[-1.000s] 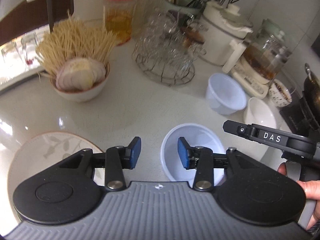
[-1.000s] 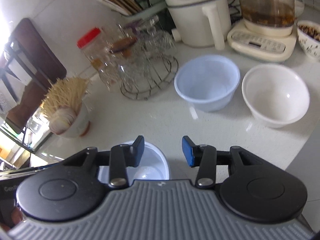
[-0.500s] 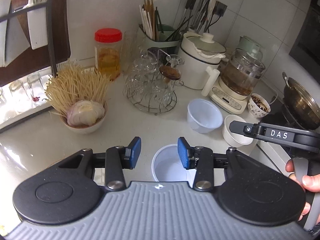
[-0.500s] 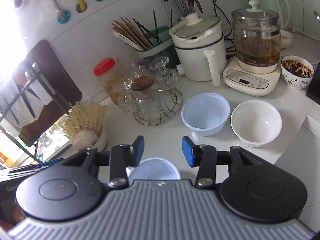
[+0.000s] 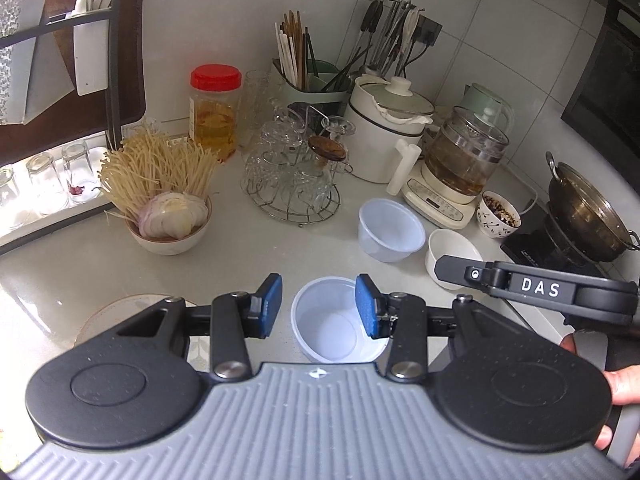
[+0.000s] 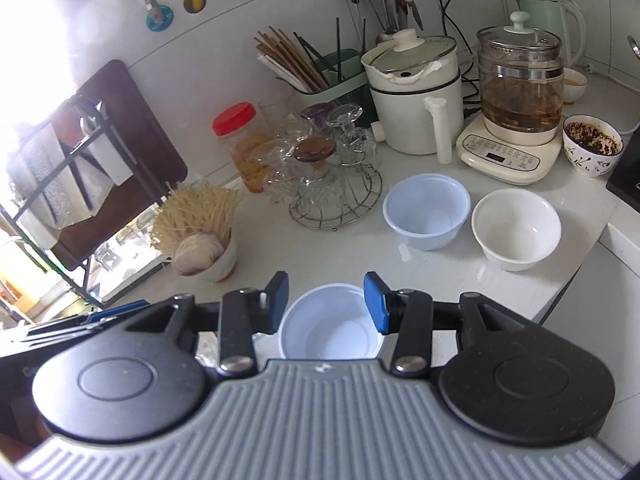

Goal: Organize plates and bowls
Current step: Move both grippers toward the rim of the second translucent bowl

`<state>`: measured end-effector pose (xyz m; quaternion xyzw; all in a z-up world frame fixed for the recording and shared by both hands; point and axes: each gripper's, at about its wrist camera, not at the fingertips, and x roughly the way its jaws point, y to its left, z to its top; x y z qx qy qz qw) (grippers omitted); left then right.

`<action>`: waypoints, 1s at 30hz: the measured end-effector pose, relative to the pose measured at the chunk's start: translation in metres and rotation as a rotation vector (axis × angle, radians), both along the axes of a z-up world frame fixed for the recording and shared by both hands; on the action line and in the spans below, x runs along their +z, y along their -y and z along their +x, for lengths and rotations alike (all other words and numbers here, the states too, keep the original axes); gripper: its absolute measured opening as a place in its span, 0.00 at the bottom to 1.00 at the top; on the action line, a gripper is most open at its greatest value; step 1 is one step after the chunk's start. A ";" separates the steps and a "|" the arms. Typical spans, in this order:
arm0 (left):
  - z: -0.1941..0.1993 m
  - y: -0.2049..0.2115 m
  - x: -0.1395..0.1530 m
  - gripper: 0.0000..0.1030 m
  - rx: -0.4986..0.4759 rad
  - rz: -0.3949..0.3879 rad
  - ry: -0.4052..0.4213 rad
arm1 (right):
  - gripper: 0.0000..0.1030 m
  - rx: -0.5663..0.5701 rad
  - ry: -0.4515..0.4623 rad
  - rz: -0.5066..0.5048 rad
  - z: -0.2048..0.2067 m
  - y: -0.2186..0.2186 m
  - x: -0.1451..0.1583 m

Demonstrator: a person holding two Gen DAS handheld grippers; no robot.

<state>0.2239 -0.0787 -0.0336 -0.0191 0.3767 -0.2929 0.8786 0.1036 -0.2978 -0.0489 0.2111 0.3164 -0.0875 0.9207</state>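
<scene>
A pale blue plastic bowl (image 5: 332, 320) stands on the counter below both grippers; it also shows in the right wrist view (image 6: 332, 328). My left gripper (image 5: 318, 306) is open and empty above it. My right gripper (image 6: 326, 302) is open and empty above the same bowl. A second blue plastic bowl (image 5: 390, 230) (image 6: 426, 210) and a white ceramic bowl (image 5: 450, 250) (image 6: 516, 228) stand further back on the right. A patterned plate (image 5: 120, 312) lies at the left, mostly hidden behind my left gripper.
A bowl of noodles and sliced onion (image 5: 168, 208) stands at the left. A wire rack of glasses (image 5: 296, 176), a red-lidded jar (image 5: 214, 112), a white pot (image 5: 386, 132), a glass kettle (image 5: 464, 160) and a small patterned bowl (image 5: 500, 214) line the back. A wok (image 5: 584, 212) sits at the right.
Both grippers have risen and pulled back from the counter, so more of the kitchen shows. Both stayed open. The bowls have not moved.
</scene>
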 end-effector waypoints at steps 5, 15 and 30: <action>0.008 0.004 0.001 0.45 0.025 -0.027 -0.012 | 0.44 0.016 -0.003 0.006 0.001 0.004 -0.002; 0.027 0.065 -0.009 0.45 0.099 -0.026 -0.021 | 0.44 0.082 0.011 -0.029 0.028 0.069 0.000; 0.070 0.153 -0.034 0.47 0.177 -0.026 -0.072 | 0.44 0.110 -0.028 -0.041 0.067 0.160 -0.021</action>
